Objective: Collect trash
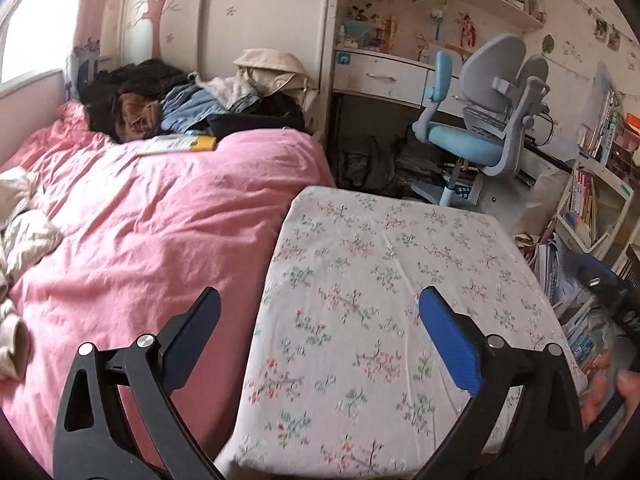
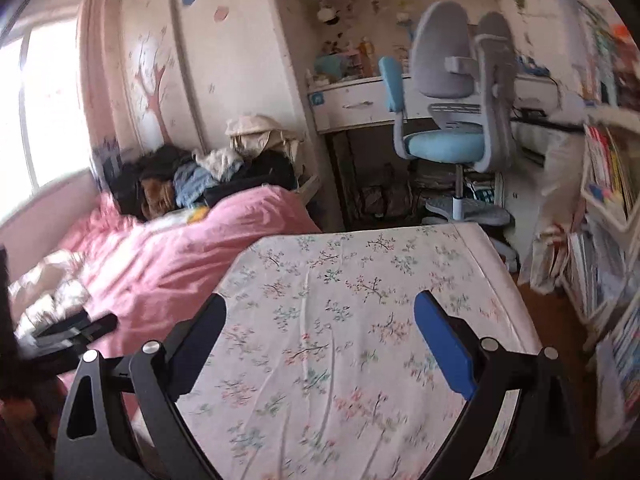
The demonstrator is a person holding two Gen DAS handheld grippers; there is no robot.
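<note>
My left gripper (image 1: 320, 300) is open and empty, held above the floral bedsheet (image 1: 380, 280) beside the pink duvet (image 1: 140, 220). My right gripper (image 2: 320, 308) is open and empty, also above the floral sheet (image 2: 340, 300). Part of the left gripper (image 2: 76, 330) shows at the left edge of the right wrist view. A flat yellow and white packet or booklet (image 1: 178, 144) lies on the duvet near the clothes pile. I see no clear piece of trash between either gripper's jaws.
A pile of clothes and bags (image 1: 192, 96) sits at the head of the bed. A blue and grey desk chair (image 1: 480, 128) stands by the white desk (image 1: 380, 76). Bookshelves and stacked books (image 1: 592, 208) crowd the right side. A pale jacket (image 1: 20, 240) lies at the left.
</note>
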